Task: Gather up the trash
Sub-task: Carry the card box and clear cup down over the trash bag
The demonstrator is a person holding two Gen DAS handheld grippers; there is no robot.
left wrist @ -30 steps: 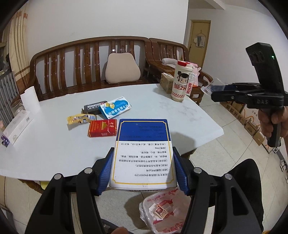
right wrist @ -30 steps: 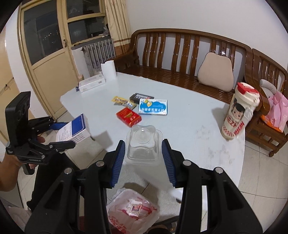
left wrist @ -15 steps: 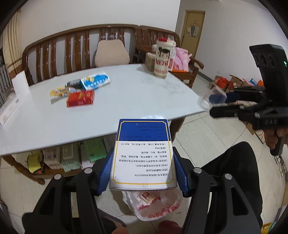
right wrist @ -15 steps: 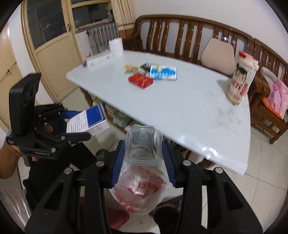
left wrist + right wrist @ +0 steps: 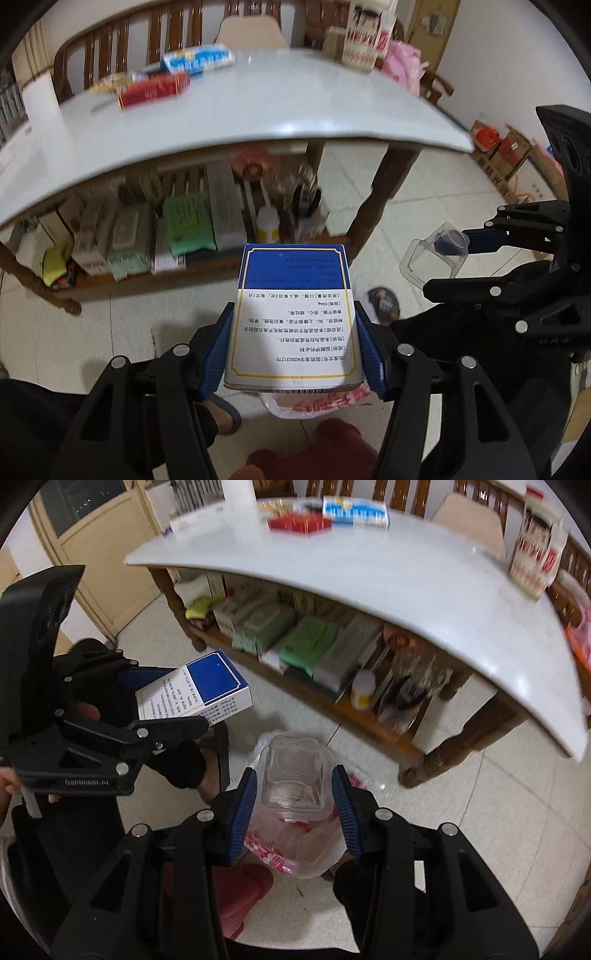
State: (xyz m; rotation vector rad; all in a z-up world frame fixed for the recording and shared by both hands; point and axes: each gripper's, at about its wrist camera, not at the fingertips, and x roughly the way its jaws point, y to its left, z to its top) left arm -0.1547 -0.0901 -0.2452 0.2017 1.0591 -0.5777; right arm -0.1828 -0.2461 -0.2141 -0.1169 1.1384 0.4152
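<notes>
Left gripper (image 5: 293, 350) jaws clamp the blue-white box (image 5: 295, 317); right gripper (image 5: 295, 808) jaws clamp the clear plastic shell (image 5: 295, 775).

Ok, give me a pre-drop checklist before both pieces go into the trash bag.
1. Left gripper grips the blue and white box: ok, both pads press its sides.
2. Right gripper grips the clear plastic container: ok, clamped between the blue fingers.
3. Trash bag lies under the container: ok, seen directly below it on the floor.
4. Bag mouth open wide enough for both: cannot tell, the container and box hide most of it.
5. Box lined up over the bag: cannot tell, only the bag's edge shows beneath it.
6. Grippers clear of each other: ok, apart in both views.
</notes>
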